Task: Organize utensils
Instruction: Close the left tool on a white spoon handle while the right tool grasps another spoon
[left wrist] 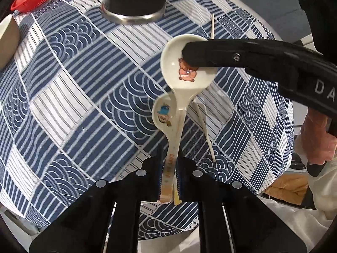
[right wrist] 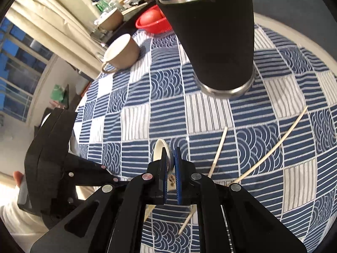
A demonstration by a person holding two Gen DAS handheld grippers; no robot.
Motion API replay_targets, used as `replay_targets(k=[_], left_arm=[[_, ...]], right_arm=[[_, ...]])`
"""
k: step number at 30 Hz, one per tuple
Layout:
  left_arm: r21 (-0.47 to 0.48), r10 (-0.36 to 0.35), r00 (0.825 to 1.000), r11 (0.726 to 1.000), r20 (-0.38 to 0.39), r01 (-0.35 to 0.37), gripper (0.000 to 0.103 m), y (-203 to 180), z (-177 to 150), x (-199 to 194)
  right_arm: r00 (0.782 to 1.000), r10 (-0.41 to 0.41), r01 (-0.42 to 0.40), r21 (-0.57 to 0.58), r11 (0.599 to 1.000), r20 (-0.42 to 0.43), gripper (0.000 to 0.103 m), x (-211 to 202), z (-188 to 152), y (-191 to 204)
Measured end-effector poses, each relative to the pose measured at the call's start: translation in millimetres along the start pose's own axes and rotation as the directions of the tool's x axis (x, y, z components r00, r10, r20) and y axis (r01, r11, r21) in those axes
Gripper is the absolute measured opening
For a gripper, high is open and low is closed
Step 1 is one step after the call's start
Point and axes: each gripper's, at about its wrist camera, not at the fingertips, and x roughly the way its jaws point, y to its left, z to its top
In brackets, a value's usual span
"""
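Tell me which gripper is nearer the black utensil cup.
Right. The right gripper, shut on the bear spoon's bowl, is closer to the black cup; the left gripper clamps the handle farther back.

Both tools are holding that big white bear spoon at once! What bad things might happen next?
1. The left tool pinches the handle of the white ceramic spoon with the bear picture while the right tool grips its bowl; pulling apart might crack or drop it.
2. The smaller white spoon with a cartoon figure lies tucked underneath and may get dragged.
3. Pale wooden chopsticks lie loose nearby and could be knocked.
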Motion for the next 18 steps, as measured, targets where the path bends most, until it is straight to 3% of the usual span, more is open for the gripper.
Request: replay_targets(k=[10, 18], left_arm=[[0.086, 0.025, 0.995, 0.996, 0.092, -0.032, 0.012, -3, 21, -47], [0.185, 0.035, 0.985, 0.981, 0.171, -0.066, 0.013, -23, 53, -83]], right_arm=[[0.992, -0.027, 0.031, -0.031, 0.999, 0.127, 0.006, -46, 22, 16], [0.965, -0.072, 0.081, -0.027, 0.996, 0.253, 0.006, -94, 42, 20]])
